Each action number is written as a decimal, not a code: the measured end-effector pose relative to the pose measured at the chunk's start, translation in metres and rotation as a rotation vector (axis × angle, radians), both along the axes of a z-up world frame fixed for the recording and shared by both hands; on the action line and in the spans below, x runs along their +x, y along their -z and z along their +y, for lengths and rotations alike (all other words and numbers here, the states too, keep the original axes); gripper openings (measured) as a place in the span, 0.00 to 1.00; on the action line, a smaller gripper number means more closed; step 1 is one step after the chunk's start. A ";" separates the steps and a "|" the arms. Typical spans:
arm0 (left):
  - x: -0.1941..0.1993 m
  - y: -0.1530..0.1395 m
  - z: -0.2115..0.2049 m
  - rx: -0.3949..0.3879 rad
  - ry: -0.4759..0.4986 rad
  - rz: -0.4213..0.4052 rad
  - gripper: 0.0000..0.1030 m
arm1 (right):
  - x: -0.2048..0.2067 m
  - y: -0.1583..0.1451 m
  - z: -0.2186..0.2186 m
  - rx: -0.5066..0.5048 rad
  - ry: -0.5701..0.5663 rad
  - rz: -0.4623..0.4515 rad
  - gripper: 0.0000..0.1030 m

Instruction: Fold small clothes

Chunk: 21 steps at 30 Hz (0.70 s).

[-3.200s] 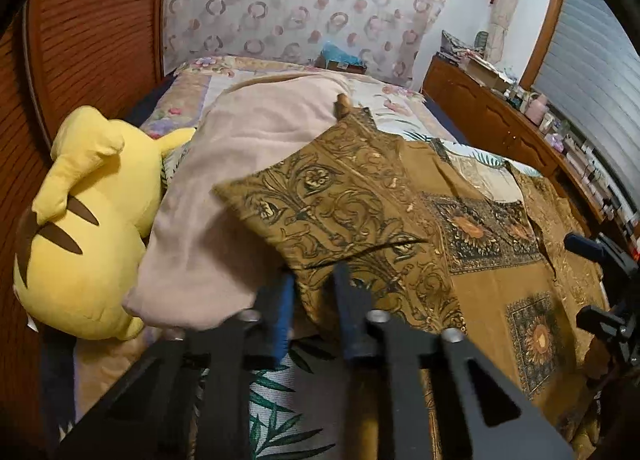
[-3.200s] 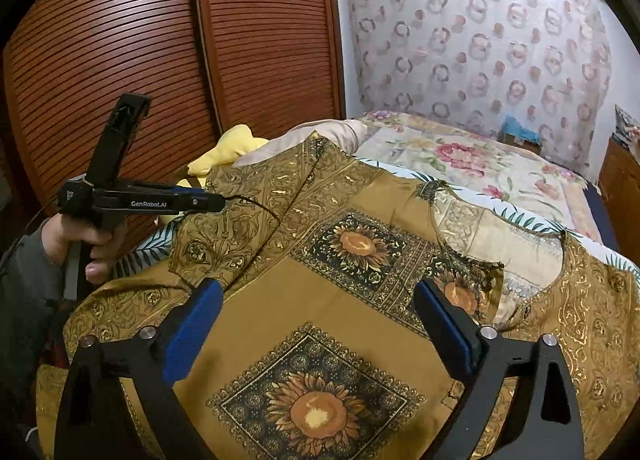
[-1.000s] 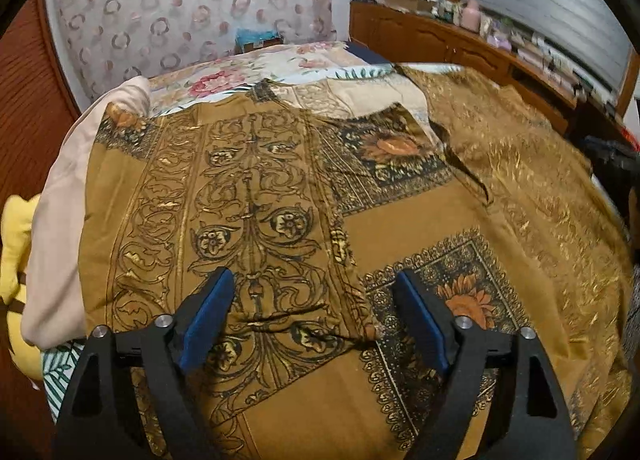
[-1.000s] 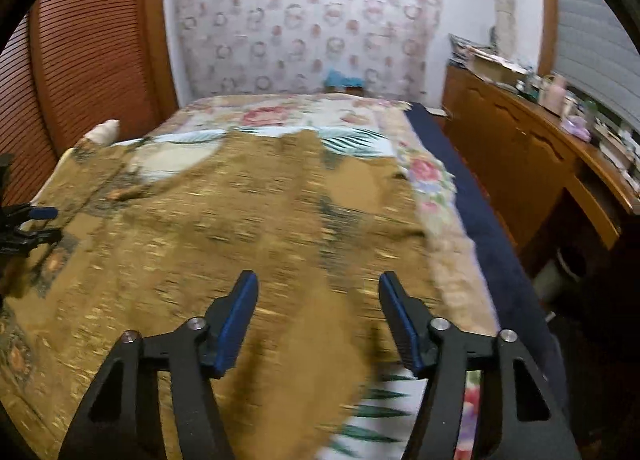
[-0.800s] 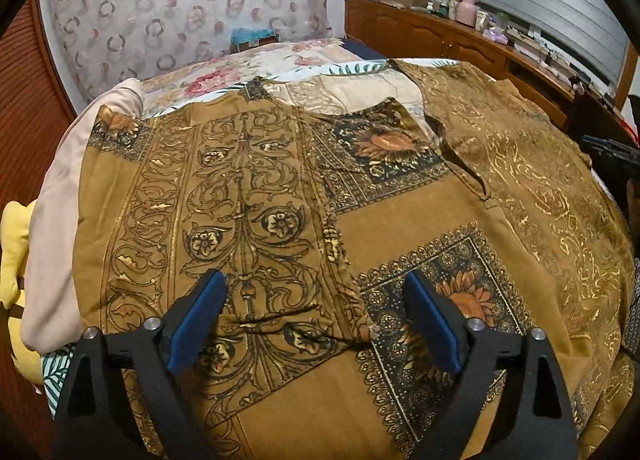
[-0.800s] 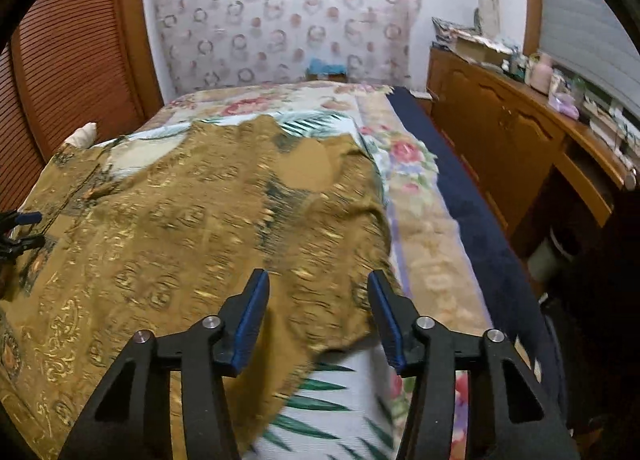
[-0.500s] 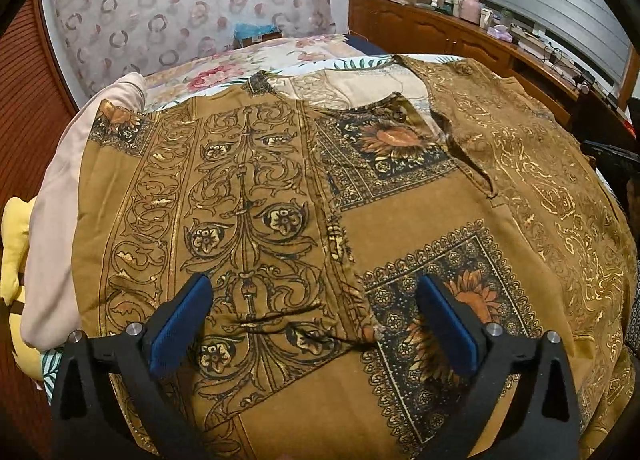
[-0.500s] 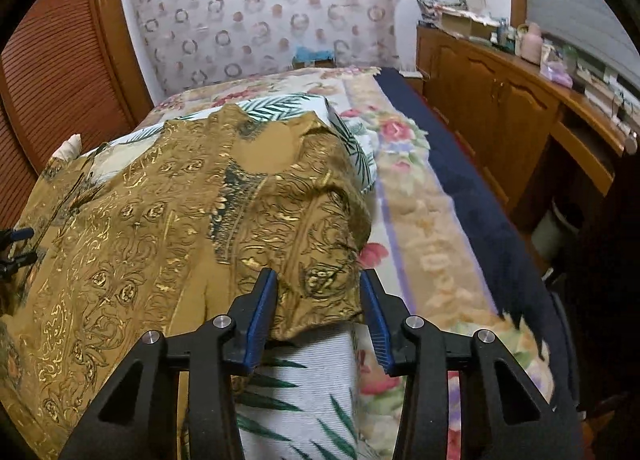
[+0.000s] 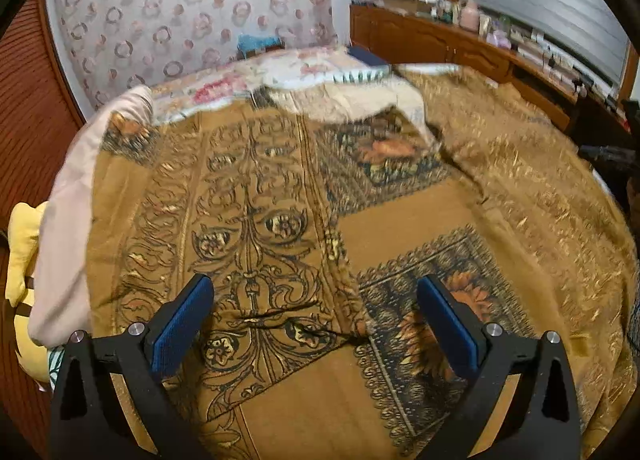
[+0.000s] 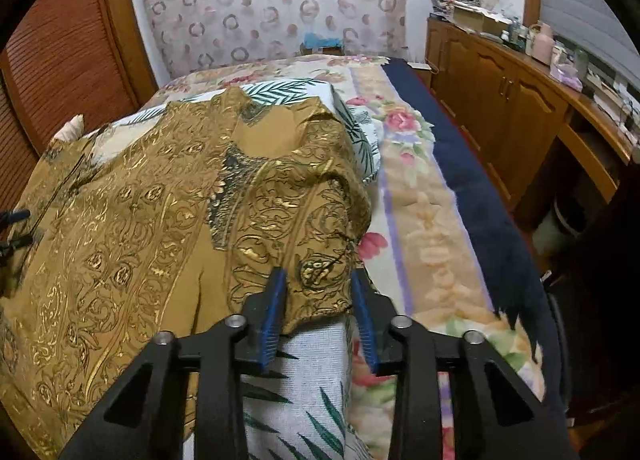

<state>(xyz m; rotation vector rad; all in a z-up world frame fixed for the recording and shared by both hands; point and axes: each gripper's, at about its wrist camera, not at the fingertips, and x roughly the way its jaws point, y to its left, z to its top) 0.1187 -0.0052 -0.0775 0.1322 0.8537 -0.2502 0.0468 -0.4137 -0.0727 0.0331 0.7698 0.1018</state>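
Garment (image 9: 304,220), gold-brown print, lies spread on bed (image 10: 432,196). Left tool (image 9: 316,316) wide open above its folded side, empty. Right tool (image 10: 318,300) half-closed around the right sleeve edge, not clamped. Step: grabbing that sleeve. Next: close, then fold inward.

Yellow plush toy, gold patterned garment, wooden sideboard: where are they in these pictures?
Yellow plush toy (image 9: 22,244): left wrist view, on its body.
Gold patterned garment (image 10: 132,228): right wrist view, on its spread cloth.
Wooden sideboard (image 10: 500,108): right wrist view, on a door.
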 end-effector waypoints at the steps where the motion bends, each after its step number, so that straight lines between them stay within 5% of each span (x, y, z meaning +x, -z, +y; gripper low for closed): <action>1: -0.004 -0.004 0.000 -0.009 -0.001 -0.019 0.98 | 0.001 -0.001 0.004 -0.022 -0.002 -0.002 0.26; 8: -0.038 -0.030 -0.006 -0.067 -0.017 -0.158 0.97 | -0.003 -0.004 0.015 -0.128 -0.009 -0.021 0.08; 21: -0.061 -0.056 -0.025 -0.103 -0.001 -0.265 0.97 | -0.035 -0.041 0.050 -0.096 -0.073 -0.190 0.05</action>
